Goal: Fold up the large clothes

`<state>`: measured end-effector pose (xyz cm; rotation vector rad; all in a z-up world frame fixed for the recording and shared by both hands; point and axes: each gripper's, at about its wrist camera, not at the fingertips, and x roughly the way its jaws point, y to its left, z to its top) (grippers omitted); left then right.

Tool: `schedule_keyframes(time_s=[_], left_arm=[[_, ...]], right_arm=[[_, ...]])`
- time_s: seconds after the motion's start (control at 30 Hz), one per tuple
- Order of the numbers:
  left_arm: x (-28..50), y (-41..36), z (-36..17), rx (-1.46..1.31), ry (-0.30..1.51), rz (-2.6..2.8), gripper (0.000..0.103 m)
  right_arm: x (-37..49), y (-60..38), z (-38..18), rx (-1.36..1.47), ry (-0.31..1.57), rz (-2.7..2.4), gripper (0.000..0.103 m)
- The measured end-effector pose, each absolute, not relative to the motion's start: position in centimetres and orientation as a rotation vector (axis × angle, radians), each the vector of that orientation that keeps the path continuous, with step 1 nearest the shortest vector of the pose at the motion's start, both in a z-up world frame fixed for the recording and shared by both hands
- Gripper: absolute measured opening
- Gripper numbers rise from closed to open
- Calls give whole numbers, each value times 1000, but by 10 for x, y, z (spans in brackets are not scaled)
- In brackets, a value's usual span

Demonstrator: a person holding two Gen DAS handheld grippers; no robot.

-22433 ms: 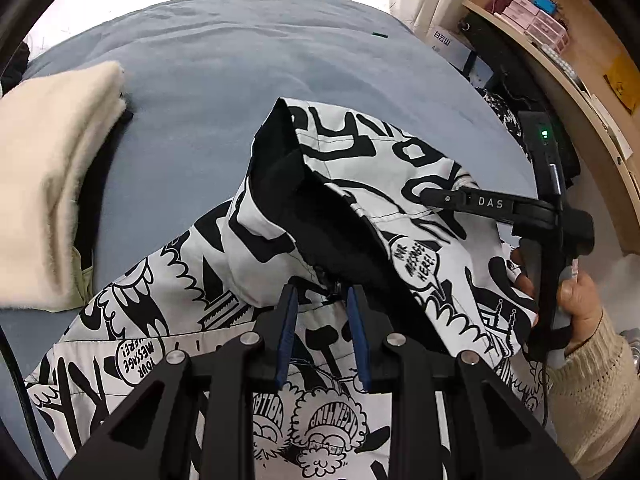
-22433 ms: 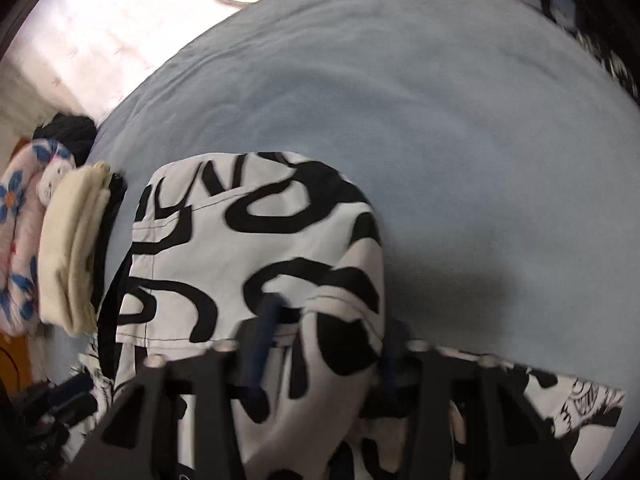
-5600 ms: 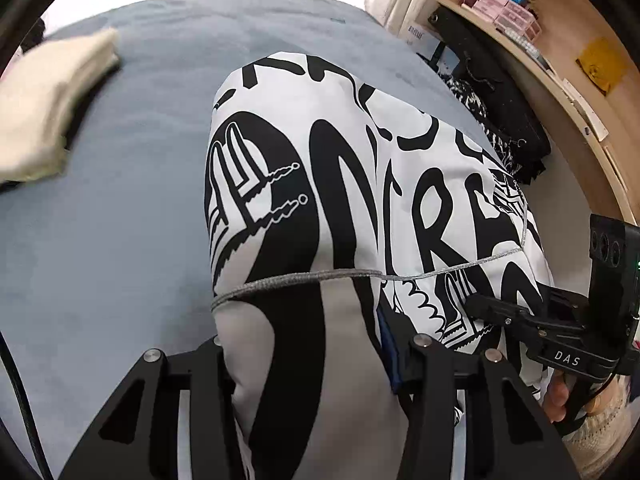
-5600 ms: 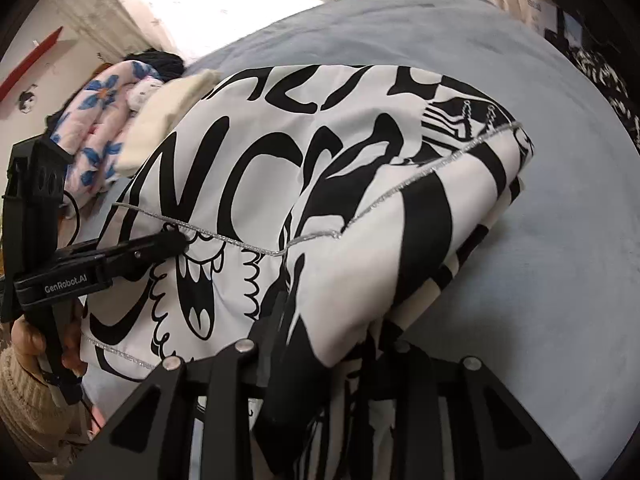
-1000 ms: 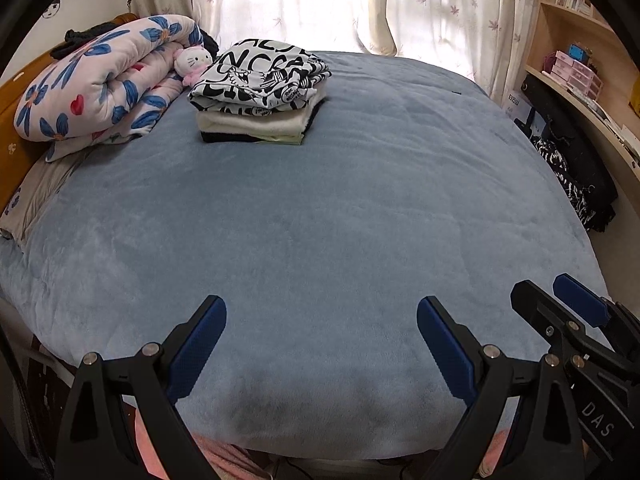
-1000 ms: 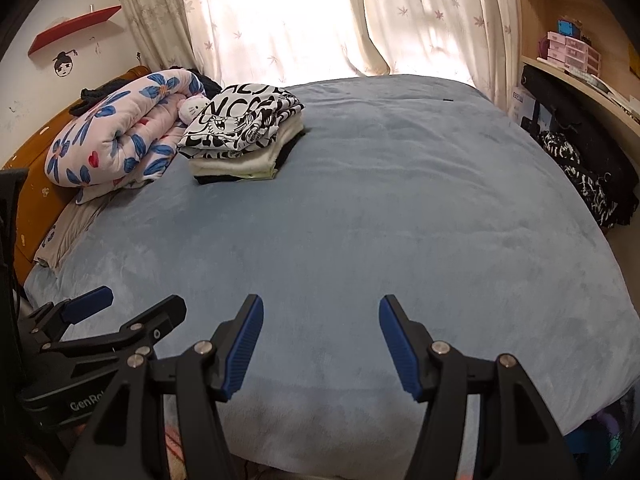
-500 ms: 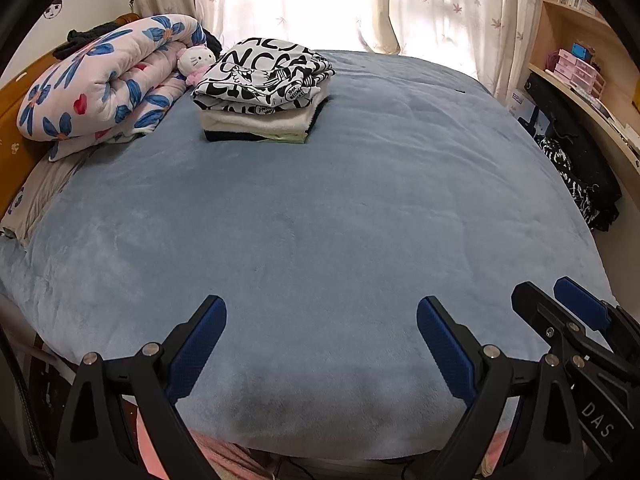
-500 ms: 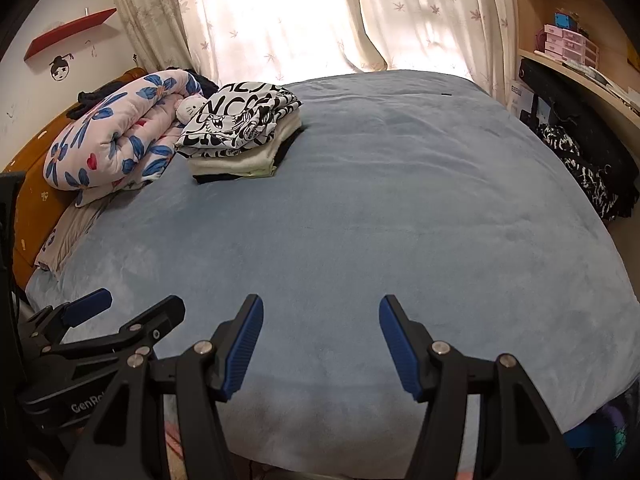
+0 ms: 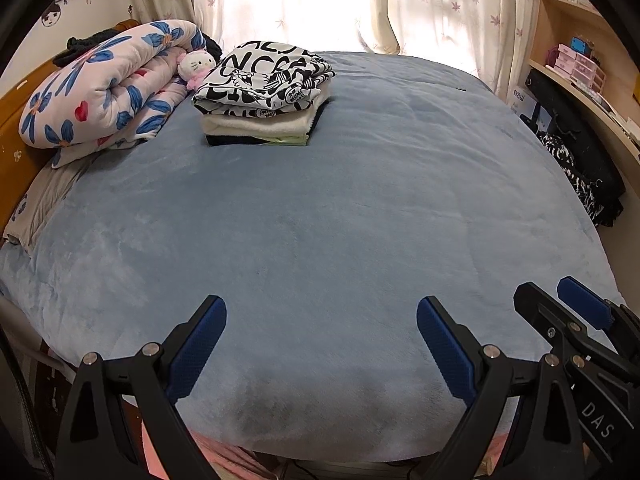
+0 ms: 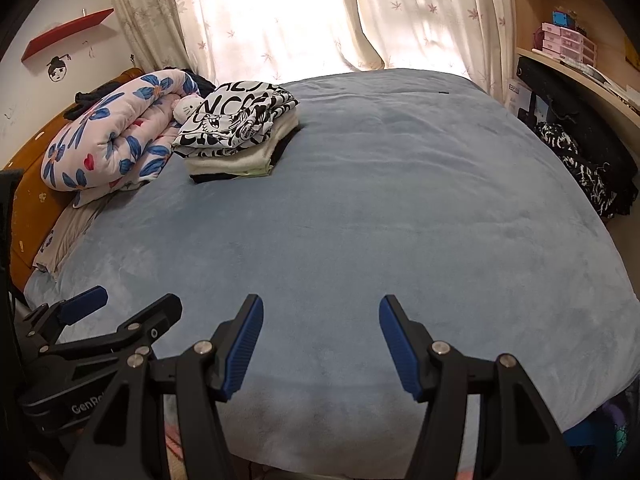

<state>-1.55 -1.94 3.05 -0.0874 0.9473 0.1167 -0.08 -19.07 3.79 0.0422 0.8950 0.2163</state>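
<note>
A folded black-and-white printed garment (image 9: 266,78) (image 10: 236,118) tops a stack of folded clothes (image 9: 260,126) (image 10: 236,162) at the far left of the blue bed (image 9: 340,208) (image 10: 380,208). Over the bed's near edge my left gripper (image 9: 322,314) stands wide open with nothing between its blue pads. To its right my right gripper (image 10: 321,310) (image 9: 560,300) is open too and holds nothing. In the right wrist view the left gripper (image 10: 132,304) shows at the lower left. Both are far from the stack.
A rolled flowered quilt (image 9: 104,84) and a small white plush toy (image 9: 196,65) lie at the wooden headboard (image 9: 10,140), left of the stack. Dark clothes (image 9: 576,160) hang by a curved wooden shelf (image 9: 588,100) on the right. Curtains (image 10: 280,12) cover the far window.
Over the last second nothing has visibly moved. Earlier both grippers were shut on the printed garment while folding it; now it lies on the stack and both are open.
</note>
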Motion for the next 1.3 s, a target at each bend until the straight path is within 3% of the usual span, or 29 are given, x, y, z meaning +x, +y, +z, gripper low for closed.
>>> schedule_keyframes(time_s=[1.3], left_arm=[[3,-15,20,-71,984,103,95]], right_arm=[[14,-199,23,49,919,197,61]])
